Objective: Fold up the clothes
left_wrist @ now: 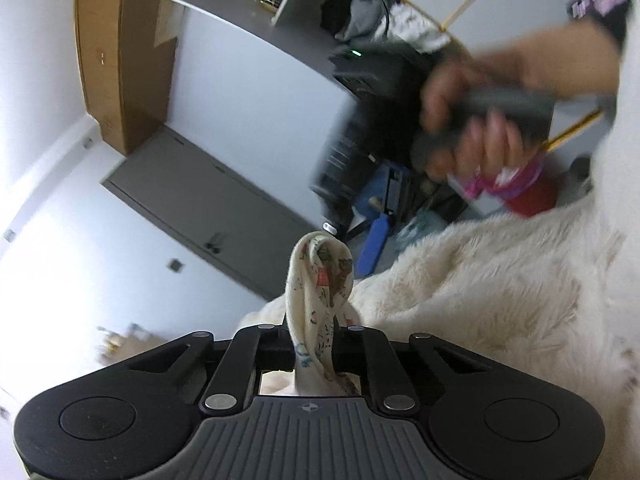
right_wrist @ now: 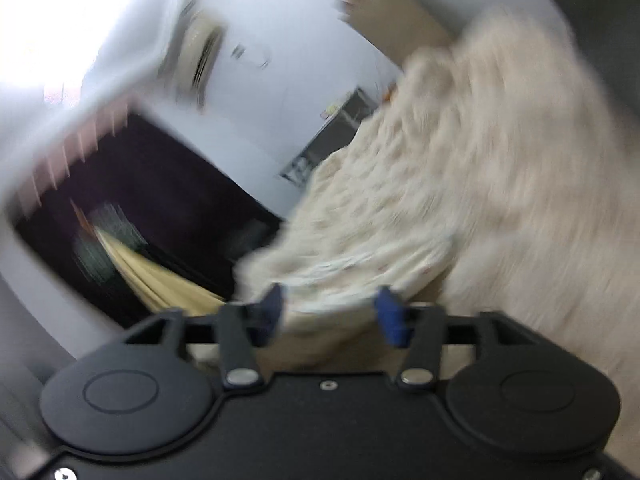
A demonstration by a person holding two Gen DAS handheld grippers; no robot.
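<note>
A cream printed cloth [left_wrist: 320, 300] sticks up in a bunched loop from between my left gripper's [left_wrist: 314, 344] jaws, which are shut on it. It hangs over a fluffy white blanket [left_wrist: 500, 280]. In the right wrist view, blurred by motion, my right gripper [right_wrist: 330, 312] is open, its blue pads [right_wrist: 390, 316] wide apart. The printed cloth [right_wrist: 360, 268] lies just ahead of them on the fluffy blanket [right_wrist: 500, 160]. The person's hand on the right gripper's handle [left_wrist: 480, 120] shows in the left wrist view, above the blanket.
A grey door [left_wrist: 208, 208] and white walls lie beyond. A dark cabinet [left_wrist: 360, 140], a blue object [left_wrist: 380, 232] and a red item [left_wrist: 532, 196] stand past the blanket's edge. A dark window with a yellow curtain [right_wrist: 160, 272] shows in the right wrist view.
</note>
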